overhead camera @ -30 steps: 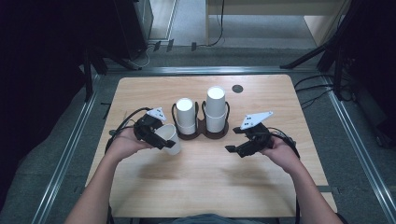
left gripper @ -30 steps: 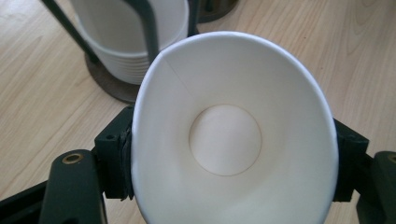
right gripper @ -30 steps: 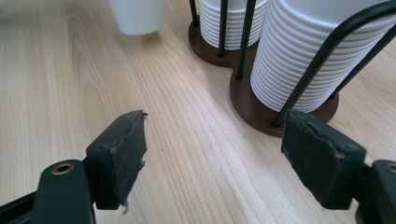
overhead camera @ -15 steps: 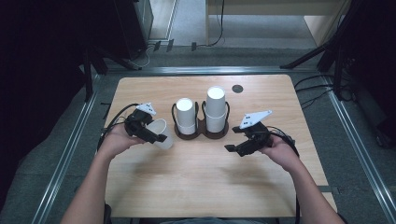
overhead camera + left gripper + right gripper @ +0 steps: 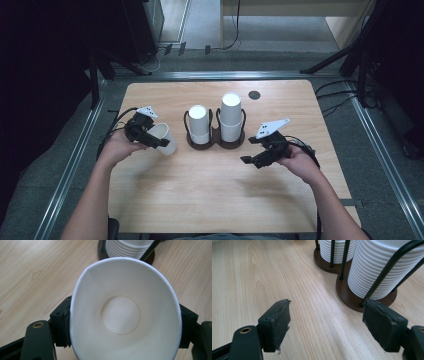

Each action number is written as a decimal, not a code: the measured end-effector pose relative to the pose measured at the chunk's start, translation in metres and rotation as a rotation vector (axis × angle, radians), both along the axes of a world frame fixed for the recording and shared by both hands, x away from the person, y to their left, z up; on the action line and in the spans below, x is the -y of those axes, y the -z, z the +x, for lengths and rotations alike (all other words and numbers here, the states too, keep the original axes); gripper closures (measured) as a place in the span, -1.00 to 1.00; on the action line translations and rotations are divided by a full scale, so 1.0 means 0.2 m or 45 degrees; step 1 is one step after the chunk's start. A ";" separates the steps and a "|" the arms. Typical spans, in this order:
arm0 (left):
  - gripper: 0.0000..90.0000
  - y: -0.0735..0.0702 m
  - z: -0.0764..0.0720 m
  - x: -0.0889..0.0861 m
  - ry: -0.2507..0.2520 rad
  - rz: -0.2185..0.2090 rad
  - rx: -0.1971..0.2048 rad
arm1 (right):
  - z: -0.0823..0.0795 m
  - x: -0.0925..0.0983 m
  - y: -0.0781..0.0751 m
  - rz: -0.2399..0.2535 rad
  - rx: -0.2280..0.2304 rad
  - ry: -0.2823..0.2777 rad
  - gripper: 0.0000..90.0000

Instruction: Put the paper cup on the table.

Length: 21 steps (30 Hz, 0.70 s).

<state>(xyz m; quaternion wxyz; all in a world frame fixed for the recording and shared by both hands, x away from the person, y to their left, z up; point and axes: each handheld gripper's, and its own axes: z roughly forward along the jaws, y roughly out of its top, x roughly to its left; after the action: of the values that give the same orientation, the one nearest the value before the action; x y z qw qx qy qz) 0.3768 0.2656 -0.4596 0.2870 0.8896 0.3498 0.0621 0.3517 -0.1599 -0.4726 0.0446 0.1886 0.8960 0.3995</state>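
One loose paper cup (image 5: 162,138), two cup stacks (image 5: 198,125) in one double holder (image 5: 216,144), two grippers (image 5: 150,140), one table (image 5: 200,200).

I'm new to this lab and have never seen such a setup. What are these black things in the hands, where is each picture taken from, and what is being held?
No robot arm here: a person sits at a wooden table and holds hand-operated tongs in each hand. The high view looks down from above the person's side; the forearms come in from the bottom. The other two pictures come from small cameras riding on each tool, looking along its two black jaws.

On the table stands a dark cup holder with two stacks of white paper cups, one taller than the other.

The left tongs are closed on a single paper cup; in the left gripper view you look straight into its mouth, squeezed slightly oval between the pads. The right tongs are open with nothing between them, held low over the wood near the holder's base.
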 end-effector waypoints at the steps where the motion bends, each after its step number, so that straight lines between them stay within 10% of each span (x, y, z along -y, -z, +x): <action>1: -0.48 0.00 0.00 -0.01 -0.006 0.002 0.001 | 0.00 0.00 0.00 0.001 0.000 0.002 -0.50; 21: -0.51 0.03 0.06 -0.18 -0.161 0.032 0.000 | 0.00 -0.02 0.02 -0.035 -0.013 -0.012 -0.50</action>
<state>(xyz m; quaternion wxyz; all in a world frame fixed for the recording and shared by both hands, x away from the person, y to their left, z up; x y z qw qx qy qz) 0.3881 0.3022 -0.4658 0.2712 0.8693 0.4044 0.0845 0.3525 -0.1557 -0.4769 0.0408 0.1858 0.9026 0.3863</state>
